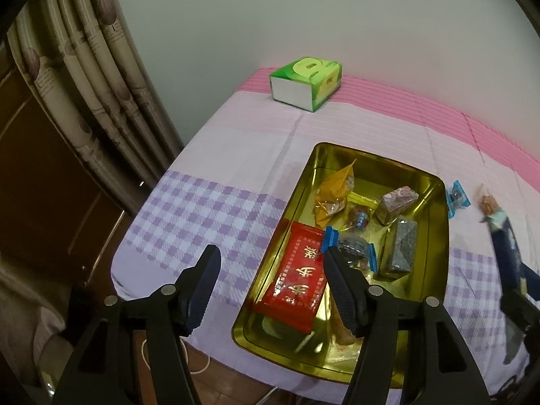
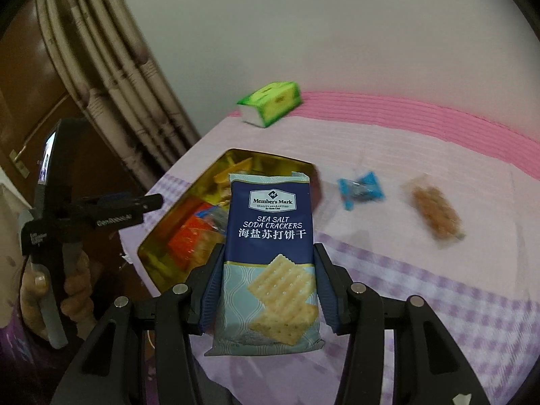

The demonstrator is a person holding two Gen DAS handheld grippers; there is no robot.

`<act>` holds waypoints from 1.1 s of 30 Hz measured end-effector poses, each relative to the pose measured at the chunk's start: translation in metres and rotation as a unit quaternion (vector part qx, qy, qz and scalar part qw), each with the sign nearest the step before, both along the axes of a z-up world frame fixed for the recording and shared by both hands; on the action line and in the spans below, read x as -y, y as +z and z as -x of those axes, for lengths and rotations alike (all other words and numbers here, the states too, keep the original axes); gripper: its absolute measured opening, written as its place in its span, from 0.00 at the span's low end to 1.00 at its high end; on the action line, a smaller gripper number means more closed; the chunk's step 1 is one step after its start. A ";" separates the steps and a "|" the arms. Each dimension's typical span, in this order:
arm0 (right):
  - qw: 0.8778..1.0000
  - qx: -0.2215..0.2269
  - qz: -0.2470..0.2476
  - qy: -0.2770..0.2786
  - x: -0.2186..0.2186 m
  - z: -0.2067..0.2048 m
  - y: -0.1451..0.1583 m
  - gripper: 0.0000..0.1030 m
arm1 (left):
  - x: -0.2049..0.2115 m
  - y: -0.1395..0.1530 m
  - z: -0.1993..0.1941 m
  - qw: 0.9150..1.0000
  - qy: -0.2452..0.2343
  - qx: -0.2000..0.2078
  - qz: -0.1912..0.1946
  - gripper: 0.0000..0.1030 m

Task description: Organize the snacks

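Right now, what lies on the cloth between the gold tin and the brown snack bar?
One blue-wrapped candy lies between the tin and the snack bar; otherwise bare cloth. The right wrist view shows it best.

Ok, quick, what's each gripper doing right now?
Left gripper: open, empty, above the gold tin.
Right gripper: shut on the soda cracker pack.

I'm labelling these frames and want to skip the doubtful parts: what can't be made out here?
- Right wrist view: the tin's contents, mostly hidden behind the cracker pack held in the right tongs.
- Right wrist view: the brown snack and blue candy, blurred; wrappers unreadable.
- Left wrist view: the snack at the tin's near end, hidden behind a finger of the open left tongs.
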State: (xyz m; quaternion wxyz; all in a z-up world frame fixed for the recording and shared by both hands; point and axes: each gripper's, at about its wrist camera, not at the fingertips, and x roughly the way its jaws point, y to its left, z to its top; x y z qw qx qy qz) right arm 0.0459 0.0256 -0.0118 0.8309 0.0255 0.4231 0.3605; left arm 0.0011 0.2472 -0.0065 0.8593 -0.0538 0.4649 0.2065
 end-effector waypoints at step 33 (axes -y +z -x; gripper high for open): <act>0.997 -0.051 0.008 0.053 -0.108 -0.034 -0.018 0.45 | -0.022 -0.012 -0.008 0.999 0.011 -0.022 0.032 0.68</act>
